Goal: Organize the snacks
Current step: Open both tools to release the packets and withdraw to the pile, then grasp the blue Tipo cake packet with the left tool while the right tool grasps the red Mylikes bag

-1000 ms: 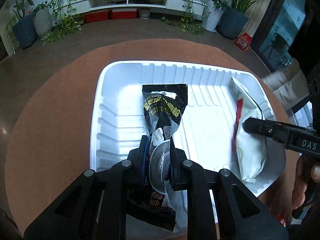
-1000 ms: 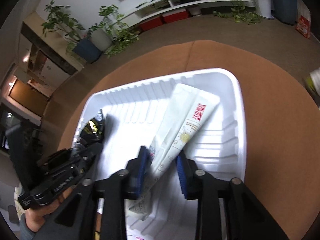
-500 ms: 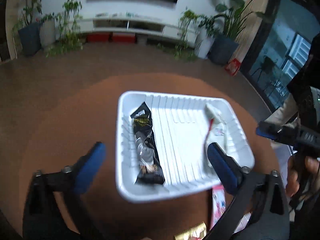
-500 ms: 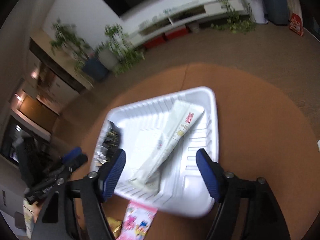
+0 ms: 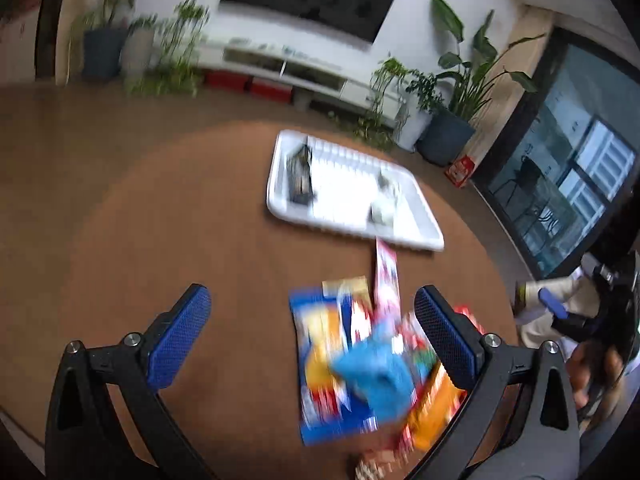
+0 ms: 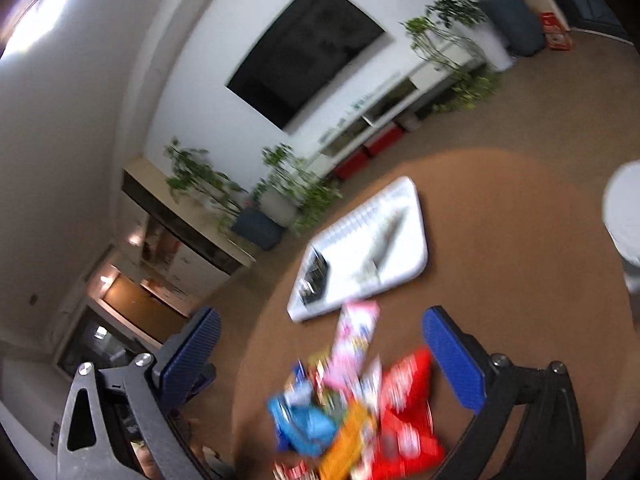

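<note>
Left wrist view. The left gripper (image 5: 312, 330) is held above a round brown table (image 5: 160, 240), angled downward, its blue-padded fingers (image 5: 180, 336) spread wide with nothing clamped between them. Beneath and between the fingers, toward the right one, lies a blurred pile of snack packets (image 5: 360, 368) in blue, yellow, red and orange; a pink packet (image 5: 386, 276) extends from the pile toward the white tray (image 5: 420, 224). The tray sits farther off on the table and holds a black packet (image 5: 301, 174) at its left side and a white packet (image 5: 386, 204) at its right. At the right edge, the person's hand (image 5: 588, 368) grips the right gripper (image 5: 560, 312), of which one blue pad shows.

Right wrist view. The right gripper (image 6: 320, 364) is rolled, so the room appears tilted. Its jaws have just been opening and now stand wide apart, empty. The snack packets (image 6: 352, 420) lie below between the fingers, a red one (image 6: 404, 408) nearest the right finger, the pink packet (image 6: 352, 344) reaching almost to the tray (image 6: 416, 240). The tray carries the black packet (image 6: 316, 276) and the white packet (image 6: 384, 240). A white object (image 6: 624, 216) at the right edge is too blurred to identify.
</note>
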Available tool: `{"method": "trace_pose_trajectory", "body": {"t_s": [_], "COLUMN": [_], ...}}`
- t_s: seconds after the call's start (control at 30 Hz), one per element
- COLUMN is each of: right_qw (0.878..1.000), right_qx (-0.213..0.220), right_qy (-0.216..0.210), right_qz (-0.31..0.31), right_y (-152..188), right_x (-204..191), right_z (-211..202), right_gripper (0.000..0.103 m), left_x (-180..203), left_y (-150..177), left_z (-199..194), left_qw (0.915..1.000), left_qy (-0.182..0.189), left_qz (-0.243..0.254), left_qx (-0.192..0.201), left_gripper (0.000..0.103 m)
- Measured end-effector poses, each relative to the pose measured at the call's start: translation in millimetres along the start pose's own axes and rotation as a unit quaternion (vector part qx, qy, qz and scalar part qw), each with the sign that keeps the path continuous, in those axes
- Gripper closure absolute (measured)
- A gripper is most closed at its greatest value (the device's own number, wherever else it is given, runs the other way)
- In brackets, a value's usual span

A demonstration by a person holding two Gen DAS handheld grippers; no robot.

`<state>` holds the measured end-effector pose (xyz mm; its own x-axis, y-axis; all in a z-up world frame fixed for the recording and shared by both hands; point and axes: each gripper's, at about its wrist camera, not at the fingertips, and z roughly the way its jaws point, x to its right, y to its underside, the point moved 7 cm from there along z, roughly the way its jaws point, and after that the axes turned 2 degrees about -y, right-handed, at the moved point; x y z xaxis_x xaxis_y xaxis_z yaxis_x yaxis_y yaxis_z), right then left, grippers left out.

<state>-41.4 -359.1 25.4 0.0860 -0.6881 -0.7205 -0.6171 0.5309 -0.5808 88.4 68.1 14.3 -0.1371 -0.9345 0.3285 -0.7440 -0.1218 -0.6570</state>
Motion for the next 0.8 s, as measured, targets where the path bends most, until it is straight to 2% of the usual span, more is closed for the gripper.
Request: {"method": "trace_pose_trajectory", "body": {"t_s": [0.13,0.23,0.4,0.57,0.7,0.8], "right_qw": [0.997,0.992,0.993,0.989,0.987,0.986], "right_qx": [-0.024,-0.028,-0.026,-0.062,-0.064,-0.071], "right_qy": [0.057,0.097,0.101,0.123,0.127,0.132], "right_qz": [-0.045,-0.073,-0.056,-0.051,-0.073,-0.079], "right_y": [44,58,60,72,74,76], "right_x": [-4,3,17,26,20,21], "right_z": [-8,-9,-11,0,-1,0], "right_gripper": [0.013,0.016,0.017,0.017,0.018,0.026], "left_x": [-1,-1,0,4,2,-2], "left_y": [52,73,84,82,84,82], "left_z": [8,9,5,6,22,34], "left_qw": [0.9993,0.9990,0.9990,0.9980,0.9960,0.9939], "left_qy": [0.001,0.008,0.014,0.038,0.025,0.017], "left_qz": [-0.005,-0.003,0.017,0.032,0.042,0.049], "left_qx": [-0.038,-0.043,-0.039,-0.039,-0.074,-0.097], "left_gripper": [0.001,0.001,0.001,0.001,0.001,0.001]}}
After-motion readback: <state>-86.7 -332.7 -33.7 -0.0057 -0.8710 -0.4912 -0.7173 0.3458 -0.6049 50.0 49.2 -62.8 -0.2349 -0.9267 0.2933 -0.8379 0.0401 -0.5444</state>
